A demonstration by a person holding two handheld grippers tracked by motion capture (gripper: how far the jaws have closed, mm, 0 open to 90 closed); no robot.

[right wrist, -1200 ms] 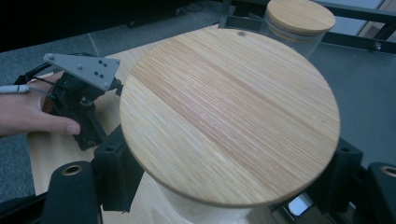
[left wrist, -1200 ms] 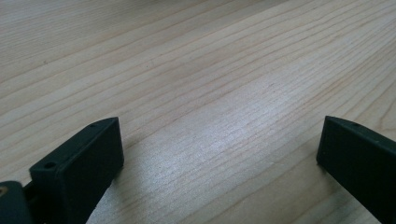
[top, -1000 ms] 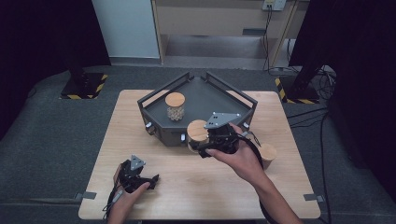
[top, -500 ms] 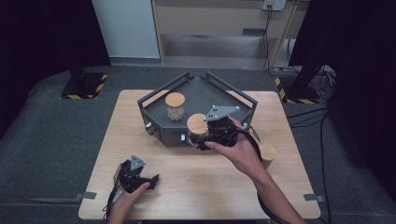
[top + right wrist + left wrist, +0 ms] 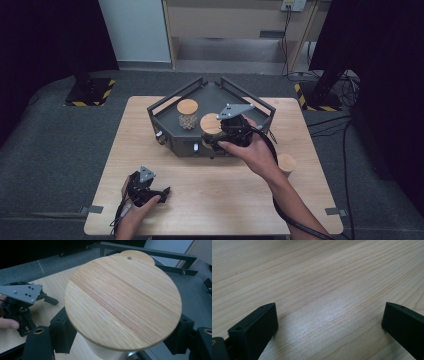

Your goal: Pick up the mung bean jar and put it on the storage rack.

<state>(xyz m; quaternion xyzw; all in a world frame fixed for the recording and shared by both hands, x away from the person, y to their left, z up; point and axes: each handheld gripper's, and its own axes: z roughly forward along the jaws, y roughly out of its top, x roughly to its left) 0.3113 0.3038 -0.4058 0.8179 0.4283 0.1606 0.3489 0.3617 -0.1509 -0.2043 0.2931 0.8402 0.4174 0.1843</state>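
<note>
Wooden-lidded jar [image 5: 210, 125] in right gripper [image 5: 216, 142] hangs over tray rim [image 5: 200, 150], near second jar [image 5: 187, 114].

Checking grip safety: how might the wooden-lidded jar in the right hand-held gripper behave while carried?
The jar, clamped below its wide lid, probably cannot drop through. Smooth sides might slip or swivel. It looks top-heavy, perhaps tippy.

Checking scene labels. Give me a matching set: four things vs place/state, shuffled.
1 held jar
2 second jar
3 third jar
4 left gripper

a open, low over the near table
b on the table, right of the tray
c clamped in the right gripper, at the tray's front edge
d standing inside the tray

Pairs: 1-c, 2-d, 3-b, 4-a
</note>
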